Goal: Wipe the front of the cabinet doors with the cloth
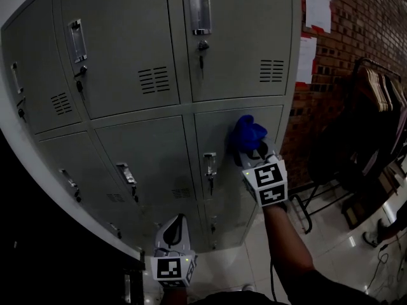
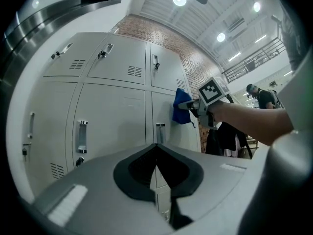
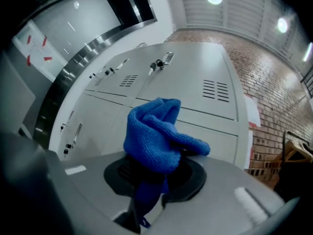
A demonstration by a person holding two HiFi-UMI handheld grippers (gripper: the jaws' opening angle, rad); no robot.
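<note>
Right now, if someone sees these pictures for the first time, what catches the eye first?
The bright blue cloth, clamped in the right gripper, stands out against the grey cabinet, in front of a door in its rightmost column. Next come the left gripper, lower down, jaws shut and empty, and the red brick wall right of the cabinet.

Fuzzy cloth (image 3: 152,133), matt grey metal cabinet doors (image 1: 127,49) (rough brick wall (image 1: 364,19))
</note>
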